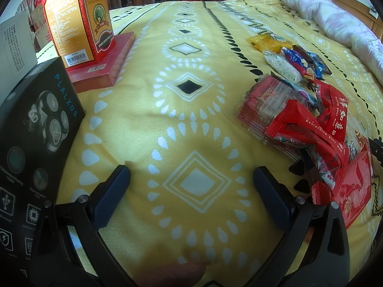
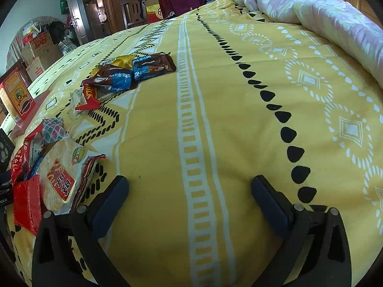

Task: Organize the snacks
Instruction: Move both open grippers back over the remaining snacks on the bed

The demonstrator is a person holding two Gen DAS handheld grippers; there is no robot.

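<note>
A heap of snack packets lies on the yellow patterned bedspread (image 1: 191,129). In the left wrist view red packets (image 1: 311,129) and a clear-wrapped red stack (image 1: 261,105) sit to the right of my left gripper (image 1: 191,174), which is open over bare fabric. Farther back are a rice-puff pack (image 1: 282,65), a yellow packet (image 1: 265,41) and blue cookie packs (image 1: 316,64). In the right wrist view my right gripper (image 2: 190,184) is open and empty. A rice cracker bag (image 2: 62,179) and red packets (image 2: 26,203) lie at its left; blue and brown cookie packs (image 2: 134,71) lie farther off.
A black shaver box (image 1: 36,143) stands at the left, close to my left gripper. Behind it a red and orange box (image 1: 79,19) stands on a flat red box (image 1: 105,64). A rolled pink quilt (image 2: 311,12) runs along the bed's far right. Cardboard boxes (image 2: 40,50) stand beyond the bed.
</note>
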